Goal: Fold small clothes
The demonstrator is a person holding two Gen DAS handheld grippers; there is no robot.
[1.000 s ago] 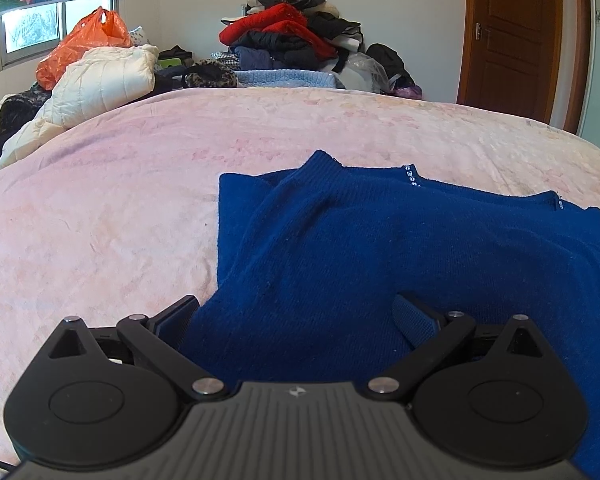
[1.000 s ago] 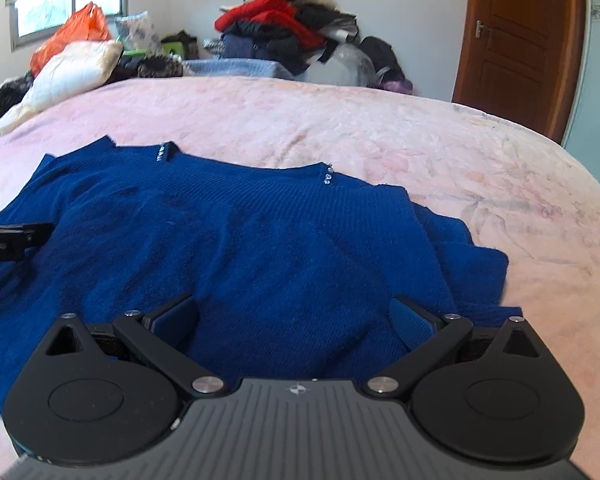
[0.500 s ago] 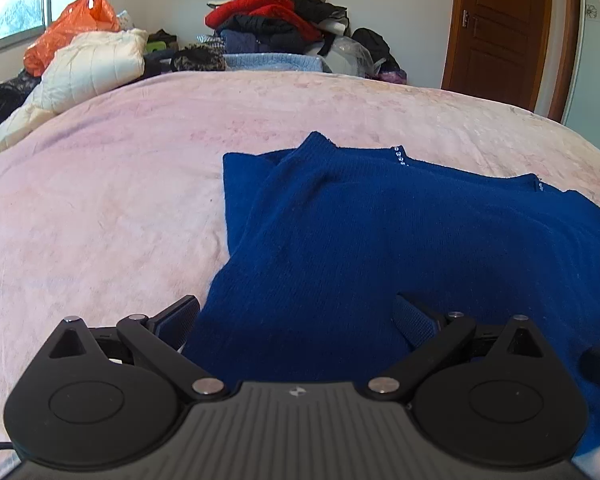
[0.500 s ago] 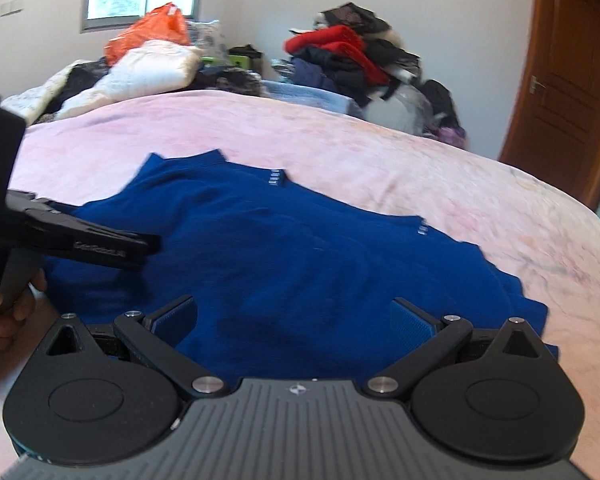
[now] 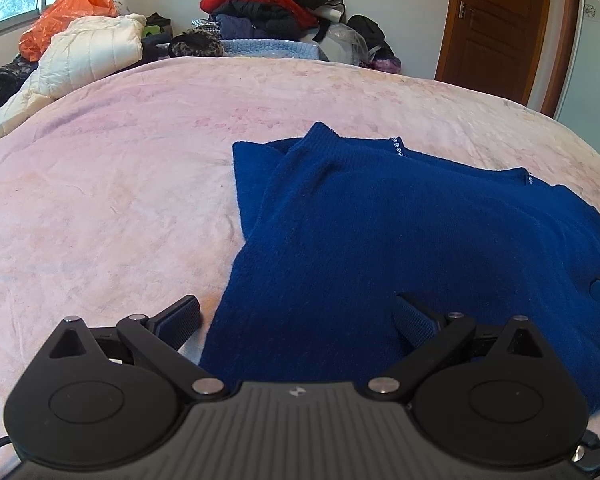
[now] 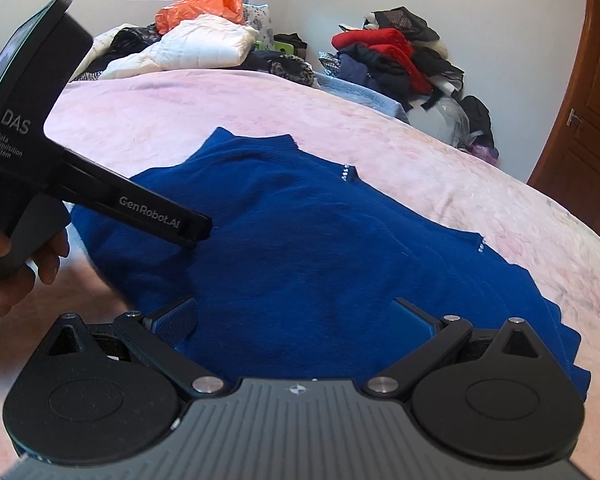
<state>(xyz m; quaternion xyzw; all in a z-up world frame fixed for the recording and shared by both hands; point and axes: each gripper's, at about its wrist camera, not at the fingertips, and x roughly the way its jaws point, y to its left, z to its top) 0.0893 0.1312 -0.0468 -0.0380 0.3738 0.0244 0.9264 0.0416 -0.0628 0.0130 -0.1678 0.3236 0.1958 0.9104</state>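
Dark blue knit sweater [image 5: 400, 248] lies spread flat on the pink plush bed cover [image 5: 120, 184], nearer the bed's near edge and right half; the left half of the bed is bare. Both sleeves look already tucked in: one folded layer shows at the sweater's left side, another bunched at its right end in the right wrist view. Small rhinestone trims [image 6: 346, 172] mark the far edge, so the garment lies sideways across the bed, likely laid that way so each gripper can work one end.

Left gripper [image 5: 296, 316]: fingers wide apart, holding nothing. It sits low over the sweater's near left edge, left finger [image 5: 180, 316] over bare cover, right finger over the knit, so the edge runs between them. Looks like lining up to pinch that edge.

Right gripper [image 6: 296, 320]: fingers spread too, empty, hovering over the near middle-right of the sweater, both pads over blue fabric. In this view the left tool's black body and a hand [image 6: 20, 256] show at left, finger tip pointing over the sweater.

Judged step: about to grab the near hem for a fold toward the far edge. Pile of mixed clothes [image 5: 276, 4] and a cream quilted jacket [image 5: 84, 56] sit beyond the far edge, well apart.
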